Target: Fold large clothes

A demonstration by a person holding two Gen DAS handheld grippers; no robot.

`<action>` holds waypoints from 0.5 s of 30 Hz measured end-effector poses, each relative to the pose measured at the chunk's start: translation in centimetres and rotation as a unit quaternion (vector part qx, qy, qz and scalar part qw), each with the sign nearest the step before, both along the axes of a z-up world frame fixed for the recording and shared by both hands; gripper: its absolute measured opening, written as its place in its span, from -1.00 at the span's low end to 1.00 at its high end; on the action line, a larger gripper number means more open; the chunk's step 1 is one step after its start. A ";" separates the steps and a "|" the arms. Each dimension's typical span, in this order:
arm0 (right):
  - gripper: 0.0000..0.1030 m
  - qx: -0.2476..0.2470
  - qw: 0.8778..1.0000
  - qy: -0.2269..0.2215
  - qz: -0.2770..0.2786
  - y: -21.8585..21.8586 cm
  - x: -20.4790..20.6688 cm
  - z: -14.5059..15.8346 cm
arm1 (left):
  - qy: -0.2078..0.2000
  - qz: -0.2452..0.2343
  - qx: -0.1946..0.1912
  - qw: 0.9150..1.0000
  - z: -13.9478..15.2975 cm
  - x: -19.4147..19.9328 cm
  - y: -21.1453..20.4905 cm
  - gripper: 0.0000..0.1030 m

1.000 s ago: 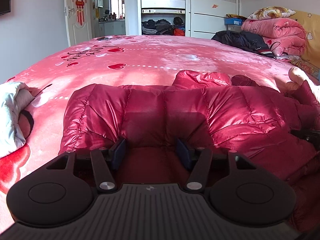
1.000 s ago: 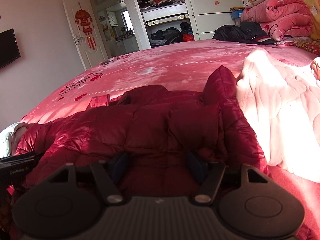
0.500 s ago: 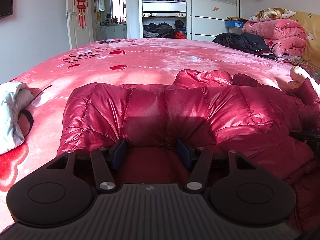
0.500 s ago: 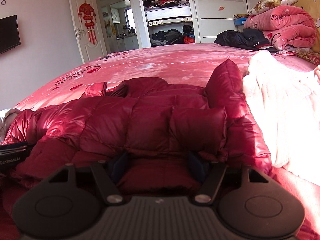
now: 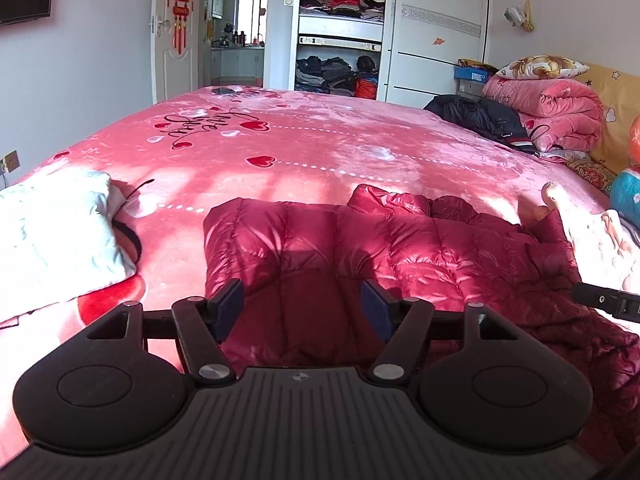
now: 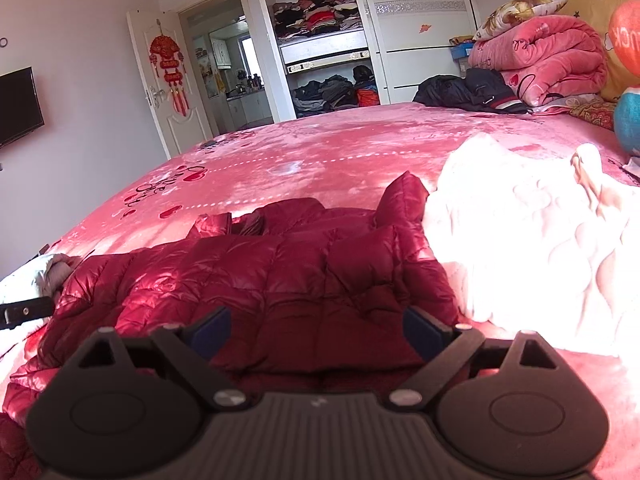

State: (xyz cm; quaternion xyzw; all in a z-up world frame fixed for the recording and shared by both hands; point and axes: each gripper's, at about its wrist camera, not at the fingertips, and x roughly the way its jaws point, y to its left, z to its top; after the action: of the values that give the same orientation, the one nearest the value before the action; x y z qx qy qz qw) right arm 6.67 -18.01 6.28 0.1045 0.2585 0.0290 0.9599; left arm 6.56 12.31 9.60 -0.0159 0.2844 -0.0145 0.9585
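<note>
Both tongs (image 5: 302, 312) (image 6: 316, 330) now above jacket (image 5: 360, 248)

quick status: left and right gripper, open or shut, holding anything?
Left gripper: open, holding nothing, poised over the red puffer jacket.
Right gripper: open, holding nothing, over the same jacket.

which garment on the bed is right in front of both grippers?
The dark red puffer jacket, glossy and quilted. The white quilted garment lies beside it; the black jacket is far back.
</note>
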 end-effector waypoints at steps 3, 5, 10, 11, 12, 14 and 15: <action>0.80 0.000 1.000 0.004 -0.004 -0.4 -2.2 0.6 | 0.012 0.002 -0.006 1.000 0.8 -2.7 1.2 0.70; 0.80 -0.002 1.000 0.008 -0.006 -0.8 -3.7 0.9 | 0.023 0.007 -0.014 1.000 1.1 -4.4 2.1 0.76; 0.80 -0.017 0.999 0.020 -0.021 -1.5 -7.4 1.3 | 0.047 0.019 -0.035 0.998 1.5 -7.9 4.5 0.81; 0.80 -0.019 0.999 0.022 -0.025 -1.6 -8.1 1.4 | 0.056 0.021 -0.041 0.997 1.5 -8.5 5.0 0.82; 0.80 -0.019 0.999 0.024 -0.028 -1.7 -8.7 1.4 | 0.061 0.022 -0.046 0.997 1.5 -9.0 5.2 0.82; 0.80 -0.020 0.999 0.026 -0.035 -2.2 -9.9 1.6 | 0.069 0.027 -0.055 0.996 1.6 -9.9 5.8 0.82; 0.80 -0.022 0.999 0.028 -0.039 -2.3 -10.7 1.6 | 0.072 0.029 -0.056 0.995 1.5 -10.2 6.0 0.83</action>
State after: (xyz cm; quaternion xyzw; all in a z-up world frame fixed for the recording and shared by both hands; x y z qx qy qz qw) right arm -4.03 -20.35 7.93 0.0945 0.2811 -0.0174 0.9549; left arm -3.66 18.33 11.11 -0.0788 0.3513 -0.0017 0.9329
